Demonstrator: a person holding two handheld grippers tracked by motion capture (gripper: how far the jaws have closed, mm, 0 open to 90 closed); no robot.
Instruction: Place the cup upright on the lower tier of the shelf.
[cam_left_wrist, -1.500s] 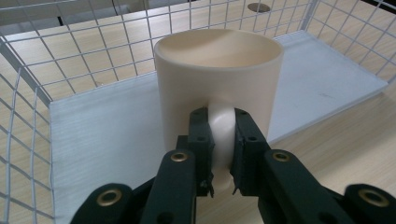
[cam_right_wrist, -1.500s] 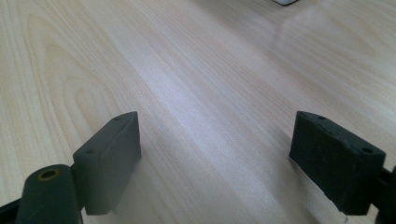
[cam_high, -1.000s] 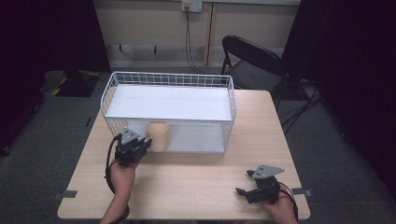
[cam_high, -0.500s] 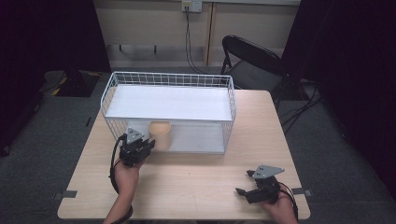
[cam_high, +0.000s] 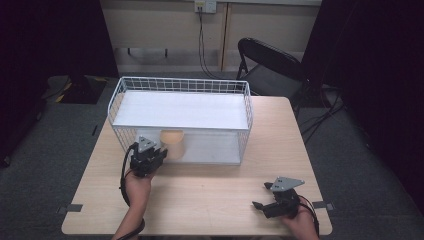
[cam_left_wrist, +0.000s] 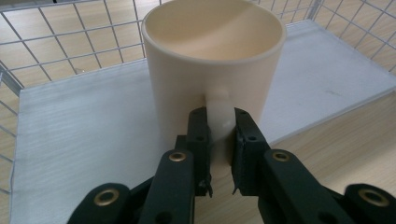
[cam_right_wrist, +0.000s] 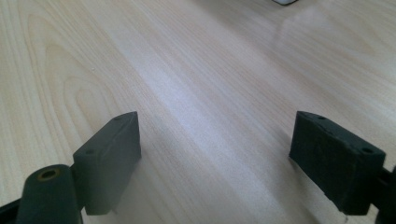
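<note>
A cream mug stands upright on the white lower shelf of a white wire basket rack. My left gripper is shut on the mug's handle, its jaws pinching it from both sides at the rack's open front. My right gripper rests low over the bare wooden table near the front right, its jaws wide apart with nothing between them.
The rack has a white upper shelf and wire walls around the mug. A black folding chair stands behind the table. The tabletop between the two grippers is bare wood.
My left gripper has carried the mug forward from in front of the rack onto the lower shelf. The right gripper has stayed still.
</note>
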